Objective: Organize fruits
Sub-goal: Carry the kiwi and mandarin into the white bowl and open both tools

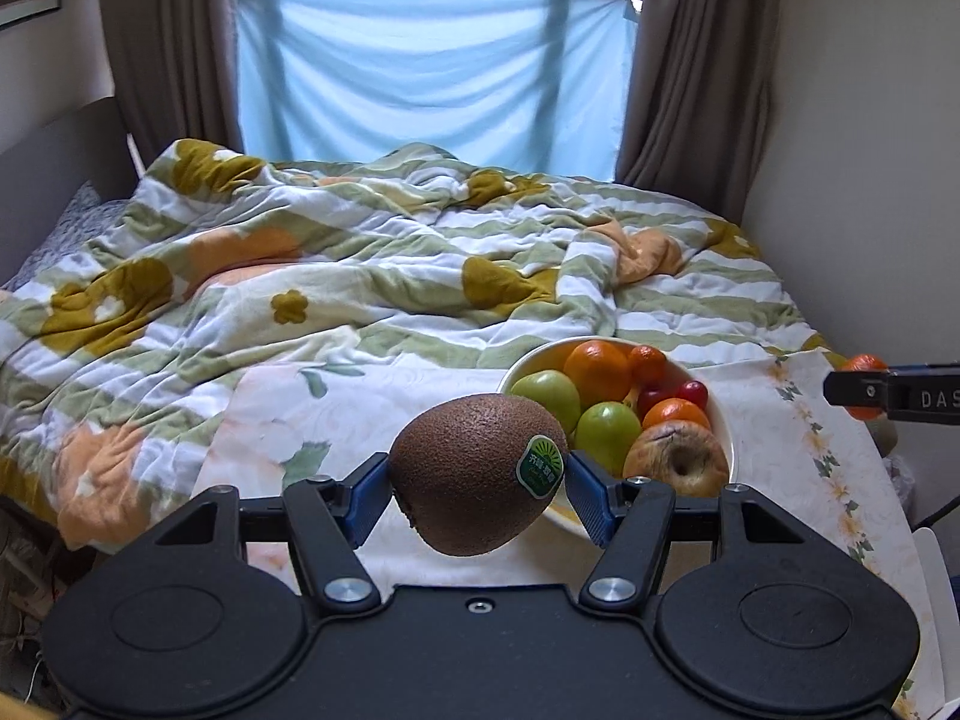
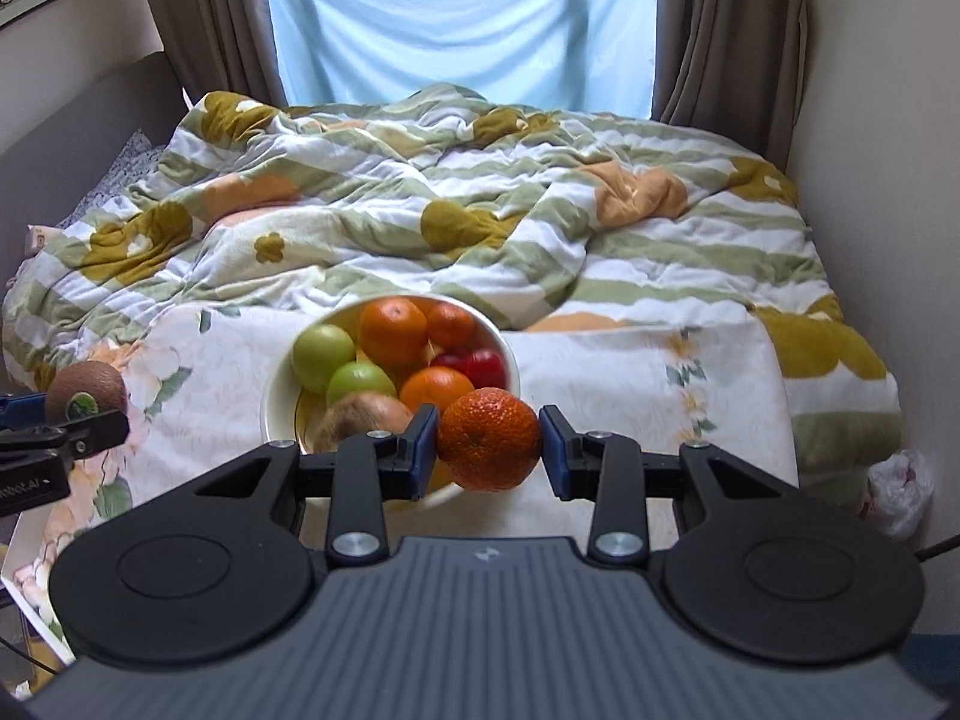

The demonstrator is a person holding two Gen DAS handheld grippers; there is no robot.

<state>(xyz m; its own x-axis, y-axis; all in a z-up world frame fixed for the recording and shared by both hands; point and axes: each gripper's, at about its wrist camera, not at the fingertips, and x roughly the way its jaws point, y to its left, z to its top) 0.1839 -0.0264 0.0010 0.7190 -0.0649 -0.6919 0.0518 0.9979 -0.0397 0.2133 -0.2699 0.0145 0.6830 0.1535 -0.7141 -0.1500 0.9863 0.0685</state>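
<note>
My left gripper [image 1: 477,483] is shut on a brown kiwi [image 1: 474,471] with a green sticker, held above the table just left of and before the bowl. My right gripper [image 2: 487,441] is shut on an orange mandarin [image 2: 489,438], held near the bowl's front right rim. The cream bowl [image 1: 723,420] holds green apples [image 1: 606,432], oranges [image 1: 594,372], red fruit [image 1: 690,393] and a brownish wrinkled fruit [image 1: 675,459]. The bowl [image 2: 273,396] also shows in the right wrist view, with the kiwi [image 2: 84,396] in the left gripper at far left. The mandarin [image 1: 864,369] shows at the right edge of the left wrist view.
The bowl stands on a table with a floral white cloth [image 1: 336,414], also seen in the right wrist view [image 2: 630,372]. Behind it is a bed with a rumpled striped quilt [image 1: 360,264]. A wall [image 2: 870,180] stands close on the right. A white plastic bag [image 2: 900,489] lies by the table's right side.
</note>
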